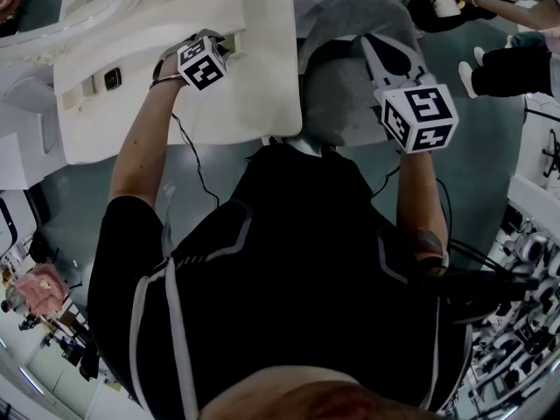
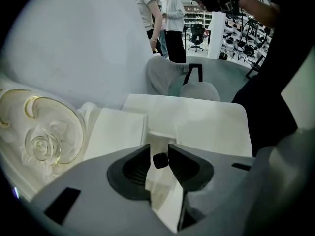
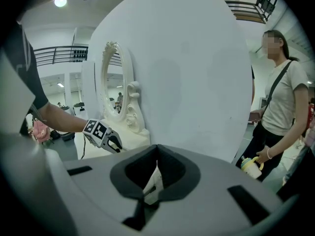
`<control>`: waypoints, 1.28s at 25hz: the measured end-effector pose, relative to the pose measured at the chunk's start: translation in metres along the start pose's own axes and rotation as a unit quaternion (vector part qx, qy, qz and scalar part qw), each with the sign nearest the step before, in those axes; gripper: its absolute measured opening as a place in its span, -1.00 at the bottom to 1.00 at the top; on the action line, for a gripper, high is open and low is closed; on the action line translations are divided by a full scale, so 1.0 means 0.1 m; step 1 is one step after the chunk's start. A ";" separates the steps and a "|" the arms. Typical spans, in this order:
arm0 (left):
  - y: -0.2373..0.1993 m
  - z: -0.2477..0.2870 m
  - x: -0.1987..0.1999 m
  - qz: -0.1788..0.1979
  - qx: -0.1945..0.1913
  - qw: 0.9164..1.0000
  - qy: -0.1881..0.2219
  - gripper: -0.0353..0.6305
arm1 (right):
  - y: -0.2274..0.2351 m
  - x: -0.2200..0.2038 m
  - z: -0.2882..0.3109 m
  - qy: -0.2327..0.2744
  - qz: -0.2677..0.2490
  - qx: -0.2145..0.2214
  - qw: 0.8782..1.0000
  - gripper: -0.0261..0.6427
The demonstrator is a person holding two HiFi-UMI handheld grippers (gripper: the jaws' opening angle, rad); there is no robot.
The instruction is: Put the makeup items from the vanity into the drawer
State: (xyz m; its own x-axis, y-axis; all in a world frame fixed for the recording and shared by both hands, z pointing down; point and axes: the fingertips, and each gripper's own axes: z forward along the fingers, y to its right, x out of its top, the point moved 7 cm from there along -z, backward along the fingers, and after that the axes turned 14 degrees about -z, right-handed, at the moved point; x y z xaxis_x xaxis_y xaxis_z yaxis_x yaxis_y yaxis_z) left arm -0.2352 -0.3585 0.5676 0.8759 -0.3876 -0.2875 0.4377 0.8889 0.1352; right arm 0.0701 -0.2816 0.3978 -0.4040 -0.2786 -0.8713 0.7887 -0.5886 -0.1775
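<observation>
White vanity (image 1: 131, 122), grey chair (image 1: 343, 96), small black item (image 2: 160, 160)

We've got the counter (image 1: 131, 121) on the left, mirror (image 1: 96, 3) along its far edge, chair (image 1: 341, 94) just right, a person (image 1: 512, 64) farther right.

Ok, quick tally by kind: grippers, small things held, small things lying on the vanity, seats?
grippers: 2 (left gripper, right gripper)
small black item, clamped in the left gripper: 1
small items near the vanity top's left edge: 3, too small to identify
grey chair: 1
total: 7
</observation>
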 end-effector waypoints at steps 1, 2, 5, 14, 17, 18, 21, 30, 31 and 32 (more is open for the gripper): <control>-0.01 -0.02 0.00 -0.003 0.001 1.000 0.003 -0.58 | 0.00 0.01 0.00 0.001 -0.001 0.001 1.000 -0.91; -0.02 -0.03 0.00 -0.007 0.002 1.000 0.007 -0.58 | 0.00 0.02 0.00 0.002 -0.002 0.002 1.000 -0.91; -0.04 -0.09 0.00 -0.021 0.006 0.999 0.024 -0.57 | 0.01 0.04 0.00 0.006 -0.004 0.002 1.000 -0.91; -0.09 -0.44 -0.02 -0.099 0.024 0.990 0.097 -0.57 | 0.03 0.20 -0.01 0.026 -0.022 0.013 0.999 -0.91; -0.09 -0.68 0.01 -0.142 0.027 0.978 0.147 -0.57 | 0.05 0.26 -0.01 0.036 -0.026 0.019 0.999 -0.91; -0.07 -0.78 0.02 -0.153 0.024 0.974 0.166 -0.57 | 0.05 0.29 -0.01 0.040 -0.028 0.021 0.999 -0.91; 0.00 -1.03 0.04 -0.185 0.011 0.956 0.227 -0.57 | 0.05 0.37 0.01 0.052 -0.036 0.025 0.998 -0.91; 0.18 -1.83 0.14 -0.236 0.077 0.896 0.369 -0.57 | 0.12 0.62 0.00 0.092 -0.050 0.028 0.994 -0.91; 0.20 -1.91 0.18 -0.243 0.083 0.886 0.385 -0.57 | 0.15 0.64 -0.01 0.095 -0.050 0.026 0.994 -0.91; 0.22 -1.99 0.20 -0.252 0.088 0.876 0.403 -0.57 | 0.18 0.67 -0.02 0.099 -0.050 0.025 0.993 -0.91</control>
State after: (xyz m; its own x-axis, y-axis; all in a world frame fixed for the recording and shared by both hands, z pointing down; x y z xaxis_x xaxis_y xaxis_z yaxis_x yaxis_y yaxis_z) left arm -0.2480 -0.2979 0.3761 0.1665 -0.3580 -0.9187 0.8141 0.5757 -0.0768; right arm 0.0585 -0.3092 0.3349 -0.3765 -0.0640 -0.9242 0.7227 -0.6444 -0.2498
